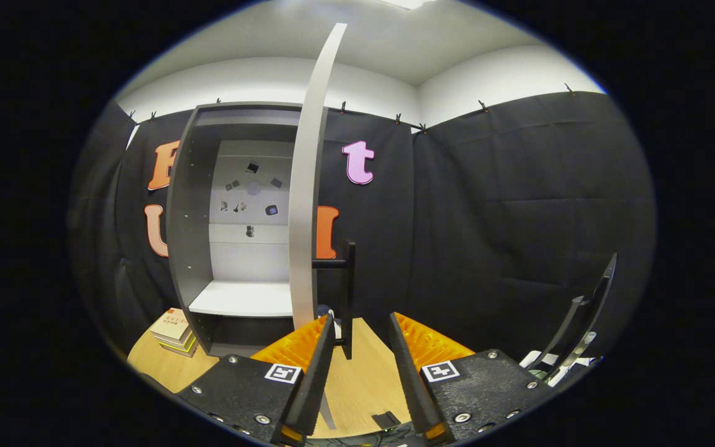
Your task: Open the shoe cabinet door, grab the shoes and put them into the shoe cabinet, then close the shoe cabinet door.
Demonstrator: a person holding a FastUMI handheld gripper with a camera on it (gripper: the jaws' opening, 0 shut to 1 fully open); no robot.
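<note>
The grey shoe cabinet (187, 248) stands on a wooden surface (360, 385) with its door (308, 186) swung out toward me, seen edge-on. Inside are a white shelf (242, 298) and a pale back panel. The door's black bar handle (349, 292) stands upright between my fingertips, nearer the left finger (323, 347). My gripper (361, 320) is open, and neither finger presses on the handle.
A small stack of books (174, 329) lies on the wooden surface beside the cabinet's left foot. A dark slanted stand (587, 310) with pale items at its base rises at the right. Black cloth walls close in behind and to the right.
</note>
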